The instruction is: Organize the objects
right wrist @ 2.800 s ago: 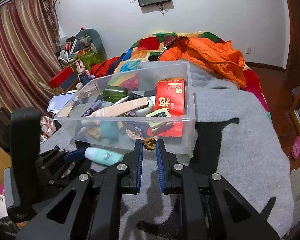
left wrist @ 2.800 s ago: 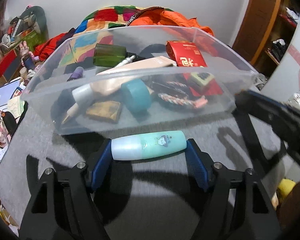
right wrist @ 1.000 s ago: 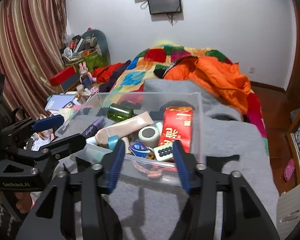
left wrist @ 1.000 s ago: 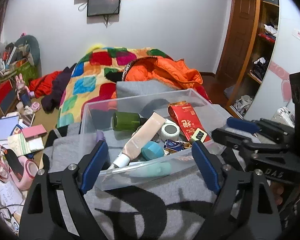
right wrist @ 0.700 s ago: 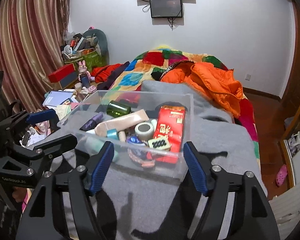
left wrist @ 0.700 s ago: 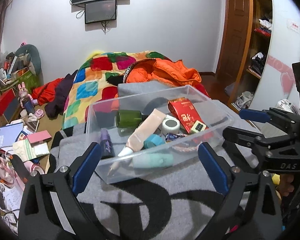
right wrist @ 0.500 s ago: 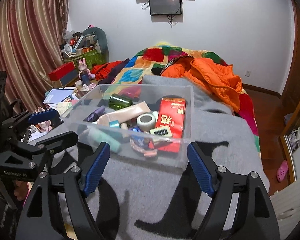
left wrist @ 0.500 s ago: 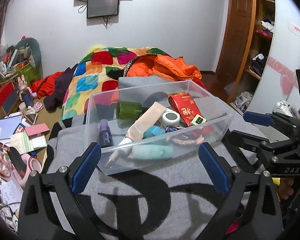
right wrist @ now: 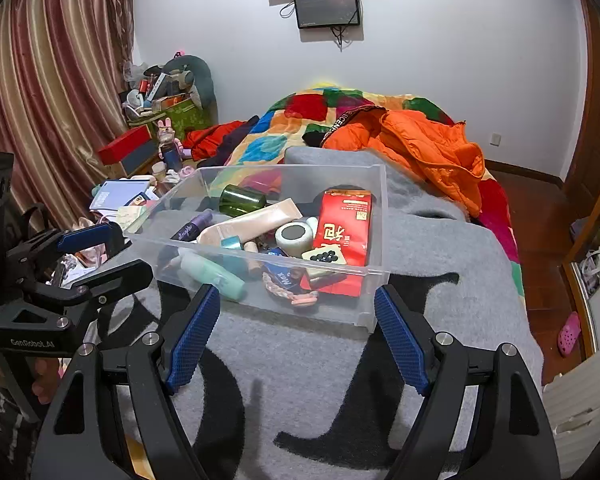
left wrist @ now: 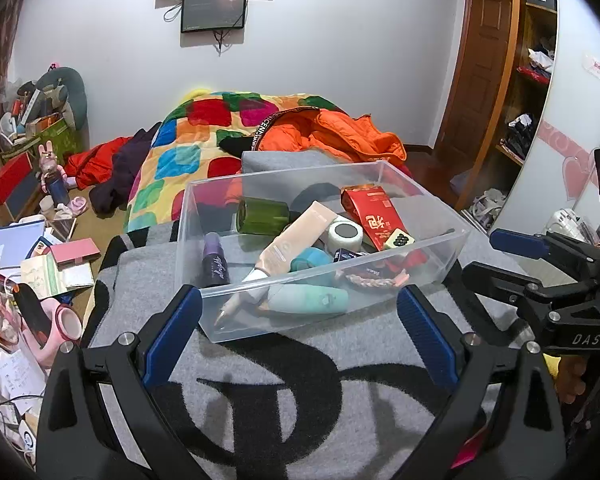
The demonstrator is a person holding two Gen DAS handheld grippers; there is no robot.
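Note:
A clear plastic bin (left wrist: 452, 240) (right wrist: 380, 216) stands on a grey blanket (left wrist: 268, 392) (right wrist: 308, 376). Inside lie a mint bottle (left wrist: 308, 300) (right wrist: 212, 272), a red box (left wrist: 374, 216) (right wrist: 344, 228), a green jar (left wrist: 262, 215) (right wrist: 242, 200), a beige tube (left wrist: 300, 240) (right wrist: 252, 226), a purple bottle (left wrist: 216, 260) and a white round jar (left wrist: 345, 234) (right wrist: 294, 236). My left gripper (left wrist: 300, 340) hangs open just short of the bin's near wall, nothing between its fingers. My right gripper (right wrist: 296, 336) is likewise open and holds nothing, near the bin's front.
A colourful quilt (left wrist: 204, 136) and an orange jacket (right wrist: 420, 144) lie behind the bin. Books, boxes and toys clutter the floor at the left (left wrist: 40, 256). A curtain (right wrist: 48, 80) hangs at the left, a wardrobe (left wrist: 540, 100) stands at the right.
The left gripper let the mint bottle go into the bin and opened wide. The right gripper, earlier shut on a small brown object, opened too. Both drew back from the bin, then held still.

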